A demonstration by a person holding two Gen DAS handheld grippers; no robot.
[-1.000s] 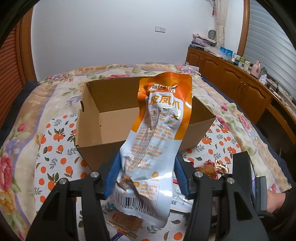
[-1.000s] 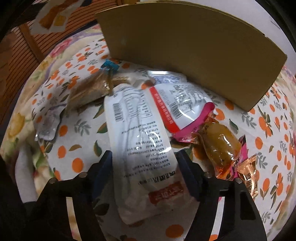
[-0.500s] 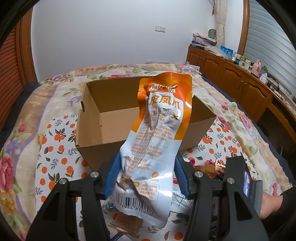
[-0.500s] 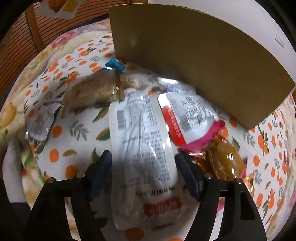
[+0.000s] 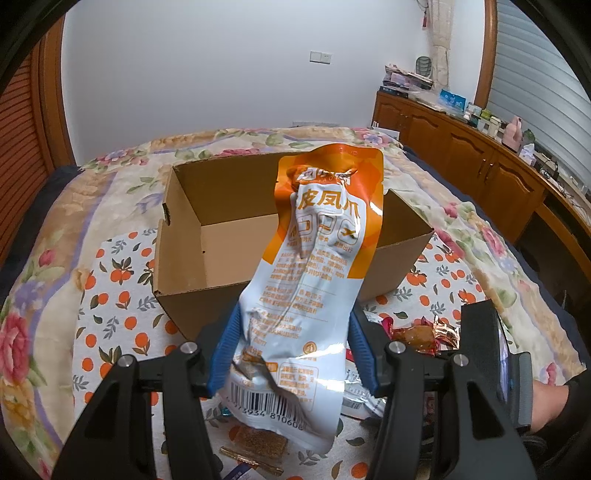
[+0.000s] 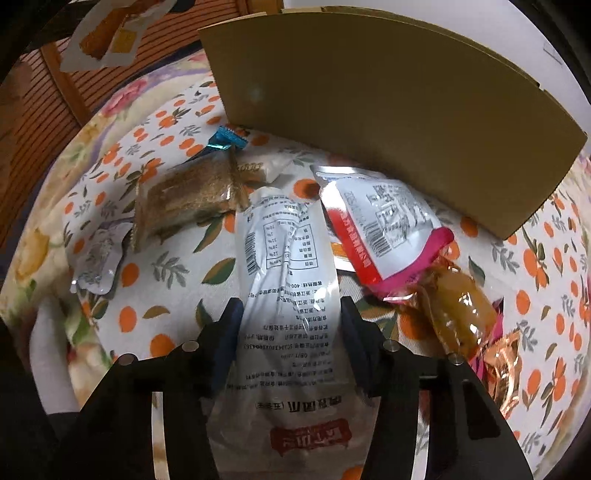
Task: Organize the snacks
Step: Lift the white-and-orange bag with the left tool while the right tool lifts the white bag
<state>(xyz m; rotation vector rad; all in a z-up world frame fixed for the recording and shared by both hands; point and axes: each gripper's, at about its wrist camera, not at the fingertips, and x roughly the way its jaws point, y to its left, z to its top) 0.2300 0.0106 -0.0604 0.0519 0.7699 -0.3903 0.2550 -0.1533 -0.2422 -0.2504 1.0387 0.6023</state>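
My left gripper [image 5: 293, 345] is shut on an orange and pale blue snack pouch [image 5: 314, 266] and holds it upright in front of an open cardboard box [image 5: 184, 236] on the bed. My right gripper [image 6: 291, 314] is shut on a white snack pouch [image 6: 288, 280] with printed text, which is lifted off the cloth near the box's outer wall [image 6: 369, 96]. The left gripper's pouch also shows at the top left of the right wrist view [image 6: 107, 33].
On the orange-print cloth [image 6: 173, 266] lie a brown snack bar [image 6: 188, 192], a red and white pouch [image 6: 384, 229], a clear-wrapped brown snack [image 6: 458, 310], a small silver packet [image 6: 99, 254] and a blue wrapper [image 6: 225, 142]. A wooden cabinet [image 5: 480, 162] runs along the right.
My right gripper has closed in on the white pouch and lifted it, moving nearer the box. My left gripper has stayed still with its pouch.
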